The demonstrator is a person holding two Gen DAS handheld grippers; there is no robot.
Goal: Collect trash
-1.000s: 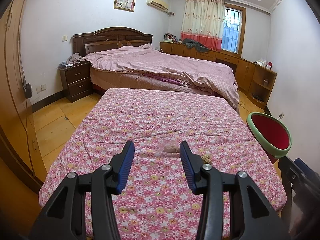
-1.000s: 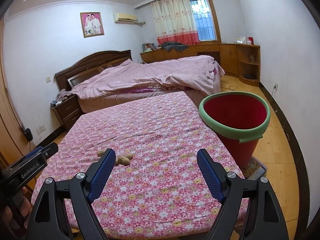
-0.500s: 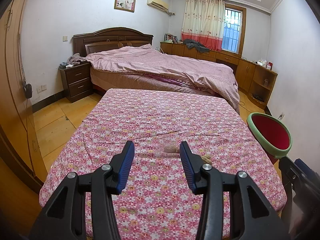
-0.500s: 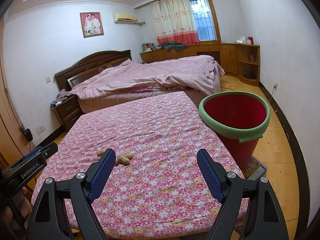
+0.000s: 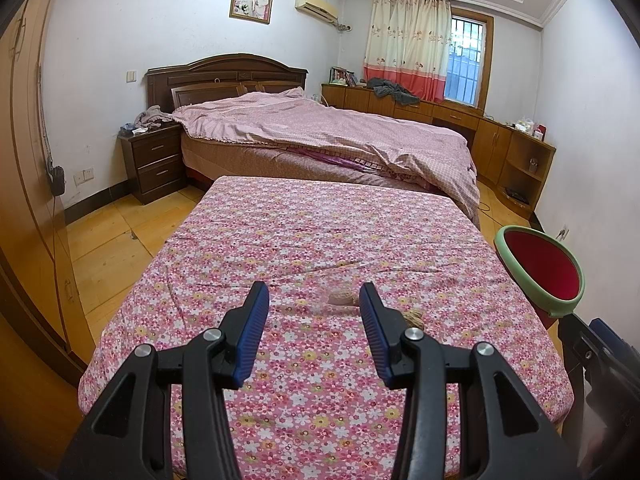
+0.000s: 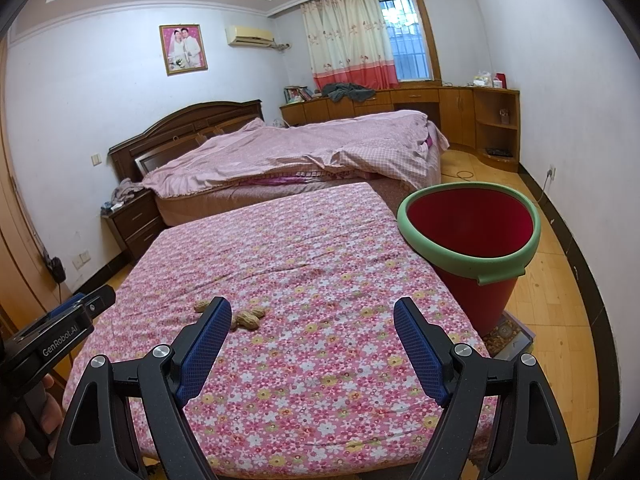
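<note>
On the floral cloth (image 6: 320, 360), the peanut shells (image 6: 250, 318) lie untouched as before, both the left gripper (image 5: 311, 308) and right gripper (image 6: 312, 330) unmoved, spread and empty, so collecting into the red bin (image 6: 472, 248) has not begun.

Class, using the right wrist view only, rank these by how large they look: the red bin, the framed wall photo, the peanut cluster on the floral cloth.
1. red bin, by far the largest.
2. framed wall photo.
3. peanut cluster, smallest.
The bin stands nearest the camera and the photo farthest, so true sizes may differ.
</note>
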